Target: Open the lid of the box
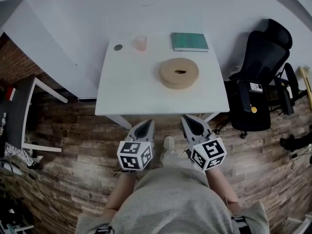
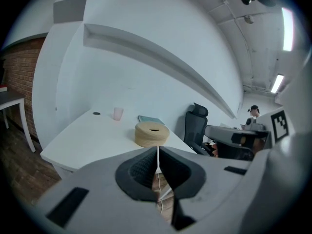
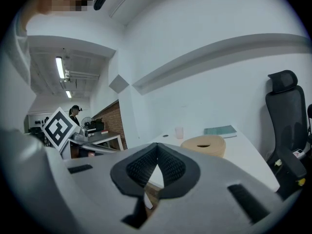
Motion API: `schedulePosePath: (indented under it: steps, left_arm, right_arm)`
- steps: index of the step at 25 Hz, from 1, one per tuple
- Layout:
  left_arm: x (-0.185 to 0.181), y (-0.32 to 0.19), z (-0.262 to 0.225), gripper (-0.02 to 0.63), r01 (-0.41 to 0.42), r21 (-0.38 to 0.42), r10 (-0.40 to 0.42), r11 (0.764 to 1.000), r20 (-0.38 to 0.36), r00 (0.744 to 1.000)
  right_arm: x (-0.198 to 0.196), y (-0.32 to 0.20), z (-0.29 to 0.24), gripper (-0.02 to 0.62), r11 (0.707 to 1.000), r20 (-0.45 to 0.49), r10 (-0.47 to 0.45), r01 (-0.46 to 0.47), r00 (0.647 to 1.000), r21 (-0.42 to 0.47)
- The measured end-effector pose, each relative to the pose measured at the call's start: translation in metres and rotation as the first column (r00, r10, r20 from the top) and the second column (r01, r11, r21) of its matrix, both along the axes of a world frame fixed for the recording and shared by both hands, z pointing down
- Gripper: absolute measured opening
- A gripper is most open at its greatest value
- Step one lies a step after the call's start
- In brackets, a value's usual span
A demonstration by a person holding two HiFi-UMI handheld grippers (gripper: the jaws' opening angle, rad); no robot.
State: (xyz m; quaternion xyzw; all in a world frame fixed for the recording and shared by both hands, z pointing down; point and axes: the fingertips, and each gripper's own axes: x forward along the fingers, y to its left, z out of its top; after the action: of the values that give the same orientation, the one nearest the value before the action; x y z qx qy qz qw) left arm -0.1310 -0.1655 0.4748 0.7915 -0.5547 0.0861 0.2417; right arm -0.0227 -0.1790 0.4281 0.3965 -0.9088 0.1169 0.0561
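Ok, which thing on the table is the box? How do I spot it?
Find the white table. The box sits near its middle, a bit to the right. It is the biggest thing there: a low tan drum with a slot on top, unlike the flat green book and little pink cup behind it.

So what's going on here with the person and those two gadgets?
A person stands at a white table, holding two grippers. The left gripper and right gripper are both shut and empty, held short of the table's near edge. The round tan box sits mid-table, closed and untouched, so the lid-opening has not begun. A pink cup and a green book lie beyond it.
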Motion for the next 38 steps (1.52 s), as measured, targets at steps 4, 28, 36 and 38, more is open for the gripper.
schedulePosePath:
  steps: [4,28,36,38]
  left_arm:
    - [-0.003,-0.037,-0.002,0.009,0.014,-0.003,-0.014,1.000,0.005,1.000]
    - [-0.002,-0.183,0.011,0.094,0.018,-0.021,-0.018,1.000,0.009,1.000]
    - [0.002,-0.196,0.044,0.183,-0.054,-0.086,0.057,0.995,0.025,0.998]
    - [0.004,-0.199,0.053,0.204,-0.072,-0.102,0.075,0.992,0.024,0.997]
  right_arm:
    - [-0.002,-0.040,-0.004,-0.002,1.000,-0.006,-0.014,0.014,1.000,0.007]
    - [-0.008,-0.190,0.020,0.072,0.995,-0.105,-0.102,0.100,0.989,-0.027]
    - [-0.020,-0.200,0.048,0.141,0.980,-0.199,-0.195,0.185,0.960,-0.071]
    - [-0.022,-0.201,0.057,0.156,0.974,-0.233,-0.223,0.208,0.947,-0.089]
